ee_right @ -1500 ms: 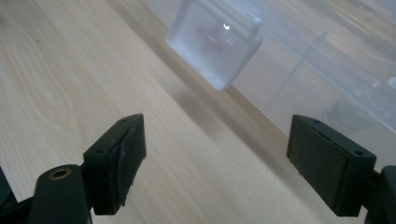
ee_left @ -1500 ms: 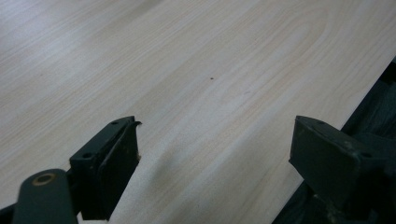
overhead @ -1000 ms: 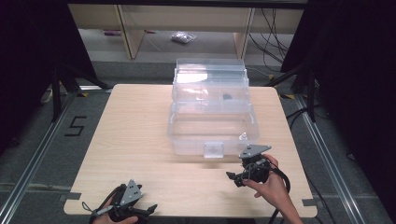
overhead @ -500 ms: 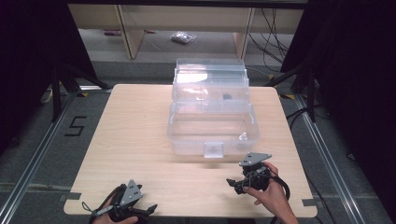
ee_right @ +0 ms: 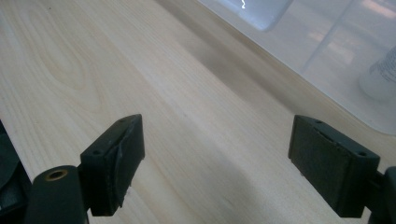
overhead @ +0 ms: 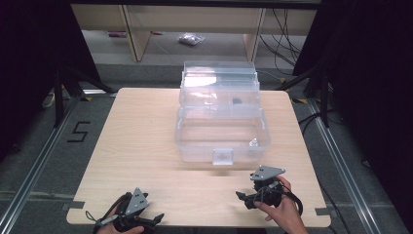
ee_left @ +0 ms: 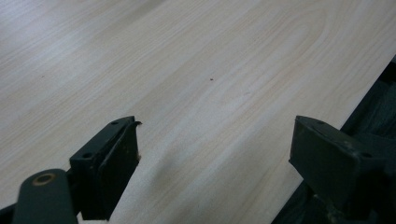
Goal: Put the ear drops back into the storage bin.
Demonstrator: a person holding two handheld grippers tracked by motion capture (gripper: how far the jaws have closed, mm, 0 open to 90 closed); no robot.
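Holding both grippers, left & right, spread & empty near the box; next, prob reach its latch.

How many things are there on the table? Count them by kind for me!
Clear plastic box, lid open: 1
Small white bottle inside the box: 1
Small dark thing in the box's upper part: 1
Black grippers, left gripper and right gripper, both open: 2
Total: 5

left gripper: black, grey triangular plate | right gripper: black, trailing cable
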